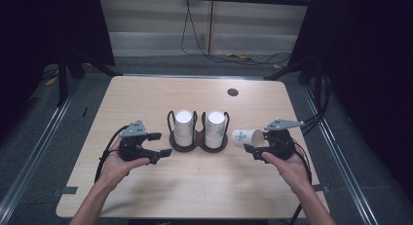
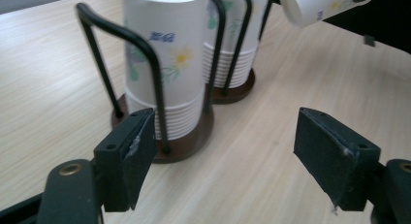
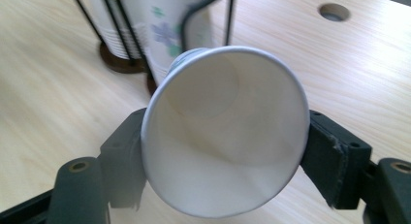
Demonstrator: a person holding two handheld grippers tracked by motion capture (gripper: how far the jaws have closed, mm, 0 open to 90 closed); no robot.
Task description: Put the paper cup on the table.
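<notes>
A dark two-slot wire cup holder (image 1: 197,143) stands mid-table with a stack of flowered white paper cups upside down in each slot (image 1: 184,123) (image 1: 215,124). My right gripper (image 1: 256,147) is shut on a single paper cup (image 1: 246,137), held on its side just right of the holder, its base toward the stacks. The cup's open mouth (image 3: 225,136) faces the right gripper camera, with a pad pressed on each side. My left gripper (image 1: 162,144) is open and holds nothing, just left of the holder. The left stack (image 2: 165,64) stands close beyond its pads (image 2: 128,158).
The light wooden table (image 1: 146,186) has a round cable hole (image 1: 233,92) at the back right. Bare tabletop lies in front of the holder and along both sides. Cables and dark frame legs lie on the floor beyond the far edge.
</notes>
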